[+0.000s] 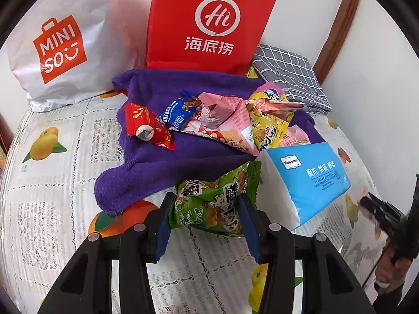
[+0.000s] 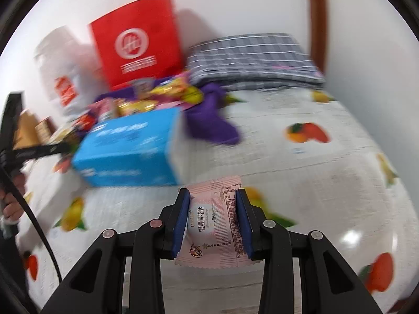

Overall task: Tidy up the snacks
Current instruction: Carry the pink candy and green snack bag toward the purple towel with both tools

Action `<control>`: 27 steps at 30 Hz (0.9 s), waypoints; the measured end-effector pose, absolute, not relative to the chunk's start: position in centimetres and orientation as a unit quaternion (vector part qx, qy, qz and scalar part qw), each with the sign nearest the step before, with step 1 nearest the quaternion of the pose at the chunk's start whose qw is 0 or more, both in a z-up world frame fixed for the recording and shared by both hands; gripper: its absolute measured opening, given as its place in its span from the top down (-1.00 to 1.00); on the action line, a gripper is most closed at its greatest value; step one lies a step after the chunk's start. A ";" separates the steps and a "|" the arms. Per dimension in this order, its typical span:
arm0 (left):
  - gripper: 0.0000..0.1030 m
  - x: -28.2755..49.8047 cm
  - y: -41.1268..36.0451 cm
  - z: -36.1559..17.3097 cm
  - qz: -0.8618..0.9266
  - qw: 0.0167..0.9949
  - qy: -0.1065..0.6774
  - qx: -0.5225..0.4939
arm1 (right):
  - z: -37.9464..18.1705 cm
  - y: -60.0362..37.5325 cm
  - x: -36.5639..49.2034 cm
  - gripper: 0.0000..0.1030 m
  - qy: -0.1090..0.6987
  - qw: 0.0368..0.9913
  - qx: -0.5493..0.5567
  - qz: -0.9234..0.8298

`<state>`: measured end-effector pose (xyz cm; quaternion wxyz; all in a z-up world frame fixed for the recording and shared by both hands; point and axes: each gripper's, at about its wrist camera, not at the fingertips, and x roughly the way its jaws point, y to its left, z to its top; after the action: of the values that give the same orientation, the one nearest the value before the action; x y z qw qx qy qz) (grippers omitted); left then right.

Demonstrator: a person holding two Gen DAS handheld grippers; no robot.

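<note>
My left gripper (image 1: 207, 198) is shut on a green snack packet (image 1: 217, 204), its blue pads pressing both sides of it just above the fruit-print tablecloth (image 1: 52, 183). My right gripper (image 2: 212, 192) is shut on a pale pink snack packet (image 2: 212, 225), which it holds over the cloth. More snacks lie heaped on a purple towel (image 1: 157, 162): a red packet (image 1: 149, 128), a blue one (image 1: 178, 112), a pink one (image 1: 225, 120) and a yellow one (image 1: 269, 128). The right wrist view is blurred.
A blue tissue pack (image 1: 309, 180) lies right of the green packet. A red paper bag (image 1: 209, 23) and a white MINISO bag (image 1: 60, 47) stand against the back wall. A folded grey checked cloth (image 1: 288, 76) sits at the back right, beside a wooden frame (image 1: 337, 26).
</note>
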<state>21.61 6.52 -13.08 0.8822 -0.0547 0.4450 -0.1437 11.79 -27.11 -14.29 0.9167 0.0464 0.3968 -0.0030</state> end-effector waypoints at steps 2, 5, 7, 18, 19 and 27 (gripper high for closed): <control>0.11 21.6 6.7 -13.0 -0.142 0.883 0.444 -0.058 | -14.6 -27.9 12.9 0.30 0.398 0.916 0.057 -0.020; 0.11 21.7 7.1 -13.0 -0.138 0.883 0.444 -0.064 | -15.1 -28.0 14.7 0.30 0.399 0.915 0.052 -0.030; 0.11 21.7 7.3 -13.1 -0.134 0.884 0.444 -0.065 | -15.7 -27.7 16.1 0.30 0.401 0.914 0.056 -0.025; 0.11 21.6 7.8 -12.7 -0.119 0.891 0.434 -0.059 | -16.8 -23.8 19.1 0.32 0.408 0.911 0.056 0.024; 0.11 21.5 7.8 -12.6 -0.119 0.892 0.433 -0.061 | -16.8 -23.5 19.2 0.32 0.410 0.910 0.059 0.030; 0.11 21.5 8.2 -12.4 -0.116 0.893 0.430 -0.066 | -16.2 -21.3 19.0 0.32 0.403 0.912 0.047 0.056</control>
<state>21.47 8.18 -12.44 0.8927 -0.0656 0.4305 -0.1162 18.96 -21.26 -16.23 0.9122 0.0469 0.4032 0.0560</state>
